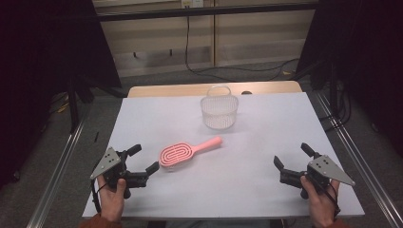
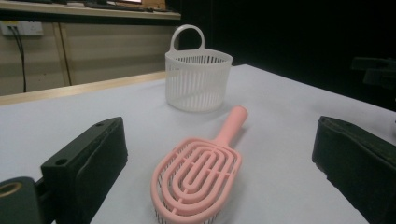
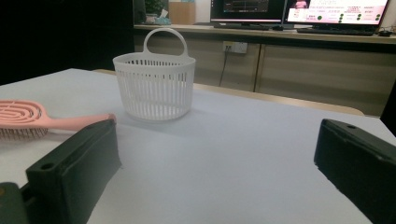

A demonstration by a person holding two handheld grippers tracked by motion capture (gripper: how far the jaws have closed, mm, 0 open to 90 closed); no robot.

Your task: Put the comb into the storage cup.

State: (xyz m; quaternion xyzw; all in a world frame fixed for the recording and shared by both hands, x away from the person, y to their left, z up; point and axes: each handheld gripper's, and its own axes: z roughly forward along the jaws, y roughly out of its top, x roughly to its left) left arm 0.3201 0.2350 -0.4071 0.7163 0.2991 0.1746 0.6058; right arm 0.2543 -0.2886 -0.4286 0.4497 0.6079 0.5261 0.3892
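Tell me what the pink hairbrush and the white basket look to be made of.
Pink hairbrush: likely moulded plastic, smooth with a slight sheen; one-piece vented head with looping ribs and a rounded handle.
White basket: probably plastic too, semi-matte; thin, even vertical slats and a loop handle moulded into the rim.

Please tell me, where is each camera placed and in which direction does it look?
High view: above the person's side, looking forward and down; both hands, left gripper and right gripper show.
Left gripper view: between its open jaws, facing the brush, basket behind.
Right gripper view: between its open jaws, facing the basket.
All views share brush and basket.
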